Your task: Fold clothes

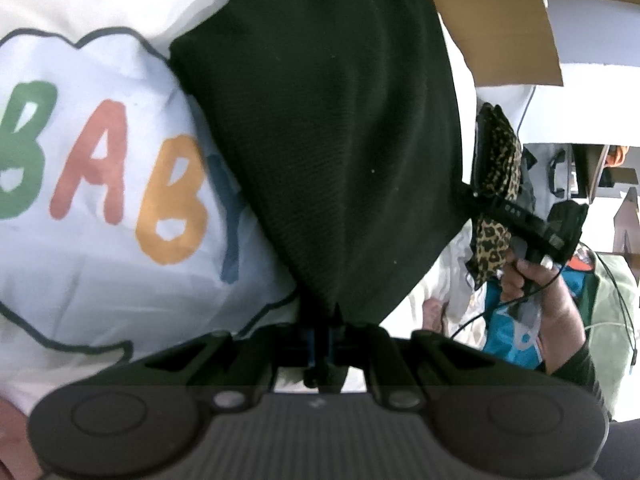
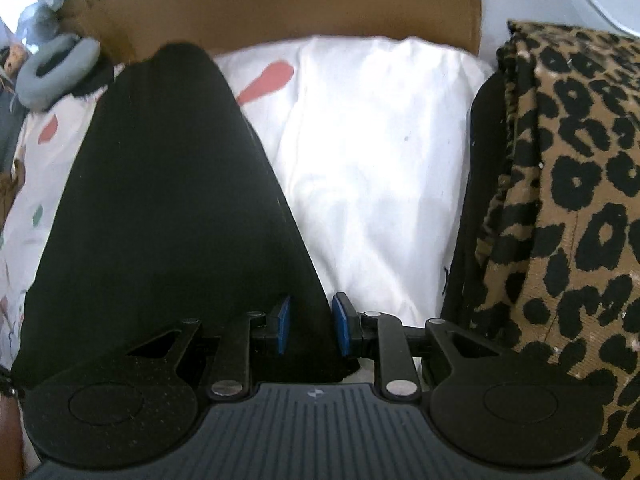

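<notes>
Left wrist view, black garment (image 1: pixel 328 128) pinched tight in the closed left gripper (image 1: pixel 322 340), draped over the BABY pillow (image 1: pixel 100 168), right gripper (image 2: pixel 310 324) blue pads partly apart with the garment's edge between, contact can't be told, leopard cloth (image 2: pixel 568 184) beside it.

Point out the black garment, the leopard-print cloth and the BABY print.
black garment (image 1: pixel 328 140): left wrist view, middle of the hanging dark fabric.
leopard-print cloth (image 2: pixel 572 184): right wrist view, spotted face at the right.
BABY print (image 1: pixel 104 168): left wrist view, the pink letter A.
</notes>
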